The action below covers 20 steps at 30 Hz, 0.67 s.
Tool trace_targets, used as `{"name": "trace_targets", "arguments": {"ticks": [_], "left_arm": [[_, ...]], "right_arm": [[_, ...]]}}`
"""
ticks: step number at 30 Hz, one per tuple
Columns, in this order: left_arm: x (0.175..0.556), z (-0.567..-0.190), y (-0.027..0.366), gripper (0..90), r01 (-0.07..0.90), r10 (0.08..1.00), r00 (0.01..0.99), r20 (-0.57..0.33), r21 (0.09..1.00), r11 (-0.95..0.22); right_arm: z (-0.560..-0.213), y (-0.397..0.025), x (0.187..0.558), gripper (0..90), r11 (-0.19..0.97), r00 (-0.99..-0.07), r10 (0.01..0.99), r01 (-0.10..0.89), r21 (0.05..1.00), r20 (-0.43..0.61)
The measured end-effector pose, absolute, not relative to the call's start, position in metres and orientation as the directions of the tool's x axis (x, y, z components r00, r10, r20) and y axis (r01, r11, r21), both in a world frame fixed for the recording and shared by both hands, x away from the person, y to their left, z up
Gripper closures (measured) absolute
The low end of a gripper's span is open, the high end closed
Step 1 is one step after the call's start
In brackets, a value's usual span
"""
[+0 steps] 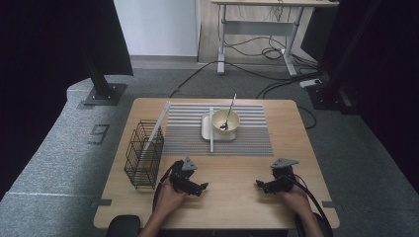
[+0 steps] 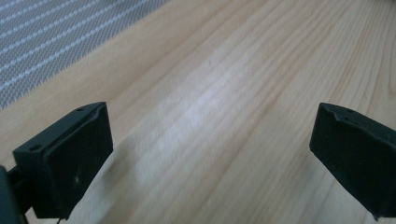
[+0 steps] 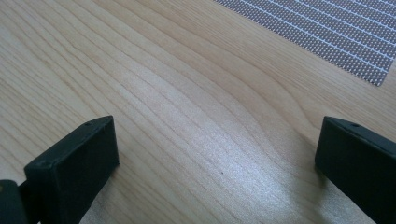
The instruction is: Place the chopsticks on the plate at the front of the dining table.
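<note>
In the high view, the left gripper point(image 1: 202, 188) and right gripper point(image 1: 260, 185) are rested near on the table point(image 1: 232, 197), well apart from the far bowl point(image 1: 225, 120). In both gripper views, jaws are seen spread over bare wood.

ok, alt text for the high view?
A person rests an open left gripper and right gripper on the near edge of a wooden table. Beyond, a striped mat holds a bowl with a spoon; a wire basket stands at left.

A bowl point(image 1: 225, 120) sits on the mat point(image 1: 247, 138); a wire basket point(image 1: 143, 155) stands left.
</note>
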State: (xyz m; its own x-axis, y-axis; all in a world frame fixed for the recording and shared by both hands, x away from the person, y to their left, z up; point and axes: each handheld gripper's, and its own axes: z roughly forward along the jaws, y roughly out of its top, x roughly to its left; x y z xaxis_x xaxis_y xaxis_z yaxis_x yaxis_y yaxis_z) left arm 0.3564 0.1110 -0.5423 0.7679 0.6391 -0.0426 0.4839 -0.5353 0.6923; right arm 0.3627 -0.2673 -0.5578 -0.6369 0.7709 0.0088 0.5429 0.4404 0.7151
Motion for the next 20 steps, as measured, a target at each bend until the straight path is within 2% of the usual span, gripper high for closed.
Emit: {"name": "trace_targets", "arguments": {"ticks": [7,20], "left_arm": [[0.3492,-0.5485,0.1151,0.0,0.491,0.647,0.762,0.009,0.643,-0.587],[0.3526,-0.5504,0.1170,0.0,0.491,0.649,0.761,-0.003,0.656,-0.573]], "right_arm": [[-0.5579,-0.2669,0.3623,0.0,0.439,-0.635,0.772,0.544,0.715,0.009],[-0.5580,-0.2668,0.3620,0.0,0.437,-0.633,0.774,0.545,0.716,0.009]]}}
